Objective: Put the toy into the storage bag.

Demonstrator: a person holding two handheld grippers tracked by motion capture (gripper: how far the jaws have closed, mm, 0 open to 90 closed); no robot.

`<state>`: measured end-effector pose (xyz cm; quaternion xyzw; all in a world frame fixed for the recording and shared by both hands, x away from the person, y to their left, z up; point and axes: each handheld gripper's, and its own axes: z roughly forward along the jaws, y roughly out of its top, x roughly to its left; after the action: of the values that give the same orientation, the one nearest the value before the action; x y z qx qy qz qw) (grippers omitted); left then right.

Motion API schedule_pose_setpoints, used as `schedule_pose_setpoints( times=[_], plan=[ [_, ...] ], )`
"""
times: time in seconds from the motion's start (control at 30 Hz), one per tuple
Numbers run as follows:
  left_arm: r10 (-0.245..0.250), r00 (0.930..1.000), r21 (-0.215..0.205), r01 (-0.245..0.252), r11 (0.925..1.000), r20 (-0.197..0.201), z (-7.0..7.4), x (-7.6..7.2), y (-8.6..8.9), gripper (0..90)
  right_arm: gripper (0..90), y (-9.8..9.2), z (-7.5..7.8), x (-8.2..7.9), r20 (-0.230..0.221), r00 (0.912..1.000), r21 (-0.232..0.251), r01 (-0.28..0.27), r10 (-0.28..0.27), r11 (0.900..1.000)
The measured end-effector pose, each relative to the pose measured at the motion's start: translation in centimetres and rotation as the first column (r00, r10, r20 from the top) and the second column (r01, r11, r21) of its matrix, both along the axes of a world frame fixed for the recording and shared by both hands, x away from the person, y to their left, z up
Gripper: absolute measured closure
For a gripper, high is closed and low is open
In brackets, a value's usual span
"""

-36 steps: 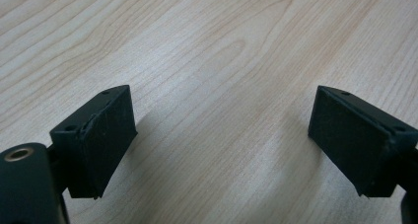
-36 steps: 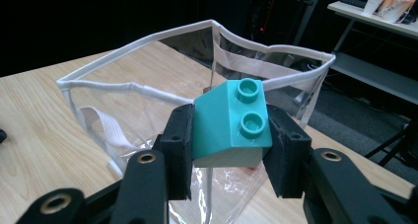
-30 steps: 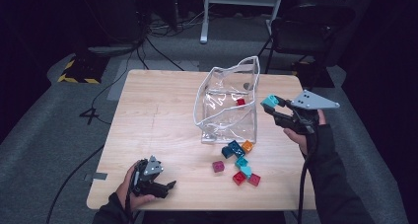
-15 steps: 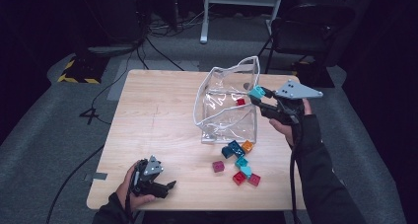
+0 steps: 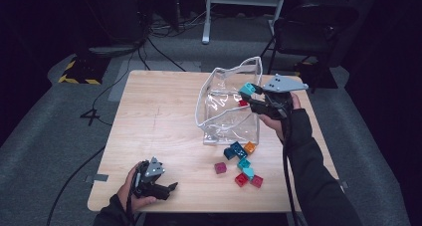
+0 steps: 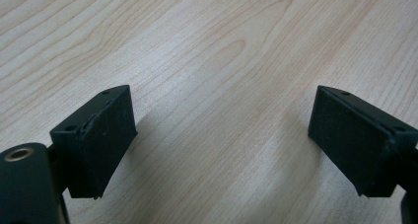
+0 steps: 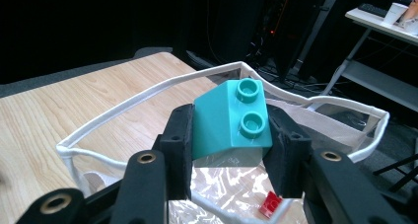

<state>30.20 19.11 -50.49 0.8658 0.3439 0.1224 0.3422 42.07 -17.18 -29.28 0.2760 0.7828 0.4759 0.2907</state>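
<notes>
High view: at the near left edge of the tabletop (image 5: 159,116) the left gripper (image 5: 166,188) rests with its jaws spread apart and nothing between them. Right of centre stands a clear bag (image 5: 226,114) with a white rim, a small red brick (image 5: 243,103) lying inside it. The right gripper (image 5: 250,97) is clamped on a teal brick (image 5: 246,90), a sloped piece with two round studs on top, pinched by its sides between the pads and held just above the bag's open mouth. Loose bricks (image 5: 241,162) lie in front of the bag.
</notes>
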Motion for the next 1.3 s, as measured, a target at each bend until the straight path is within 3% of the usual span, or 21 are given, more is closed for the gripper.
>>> schedule_pose_setpoints(
  times=[0.47,0.87,1.23,1.3],
  plan=[
    [0.001,1.0000,-0.001,-0.001,1.0000,0.002,0.0,0.0,0.0,11.1,59.2,1.2,-0.5,2.0,-0.034,0.9992,-0.015,0.021,-0.021,1.000],
    [0.001,1.0000,-0.002,-0.001,1.0000,0.003,0.0,0.0,0.0,11.0,59.2,1.7,-1.1,4.5,-0.071,0.9935,-0.064,0.085,-0.089,0.994],
    [0.001,1.0000,-0.002,-0.001,1.0000,0.003,0.0,0.0,0.0,11.0,59.1,1.8,-1.3,5.2,-0.082,0.9906,-0.066,0.104,-0.109,0.992],
    [0.000,1.0000,-0.004,0.000,1.0000,0.002,0.0,0.0,0.0,11.0,54.7,2.0,-1.4,5.4,-0.079,0.9891,-0.070,0.119,-0.124,0.990]
  ],
)
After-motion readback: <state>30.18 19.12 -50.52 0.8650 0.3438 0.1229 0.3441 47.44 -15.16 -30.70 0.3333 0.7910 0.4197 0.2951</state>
